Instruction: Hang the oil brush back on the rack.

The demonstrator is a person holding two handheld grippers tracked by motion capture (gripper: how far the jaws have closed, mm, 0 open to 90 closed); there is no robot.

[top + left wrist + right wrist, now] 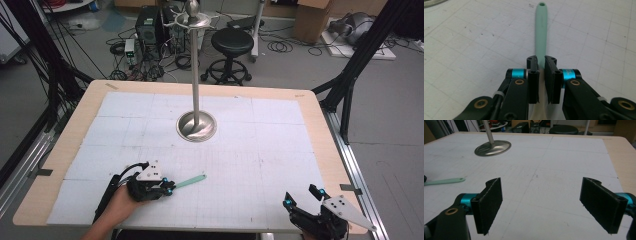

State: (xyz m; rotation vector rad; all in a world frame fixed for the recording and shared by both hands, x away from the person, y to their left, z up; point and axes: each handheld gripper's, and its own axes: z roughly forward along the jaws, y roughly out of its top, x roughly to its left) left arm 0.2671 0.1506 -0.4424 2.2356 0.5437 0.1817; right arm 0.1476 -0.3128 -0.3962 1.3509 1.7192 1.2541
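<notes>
A mint-green utensil (pixel 191 181) lies on the white gridded mat, its long handle (pixel 541 27) ending in a small hole. My left gripper (pixel 541 62) is shut on the handle near its pale lower end, pads pressing both sides. In the high view that gripper (pixel 167 189) sits at the front left, held by a hand. At the front right corner my right gripper (pixel 304 197) rests open. Its pads stand wide apart over bare mat (pixel 541 192), and the utensil's handle tip (pixel 445 181) lies far to their left.
A metal stand with a round base (pixel 197 126) and hooks at its top (pixel 192 20) rises from the middle of the table. The same base (pixel 493 147) shows beyond the right gripper. The wooden table rim (pixel 325 130) borders the mat. A stool and cables stand behind the table.
</notes>
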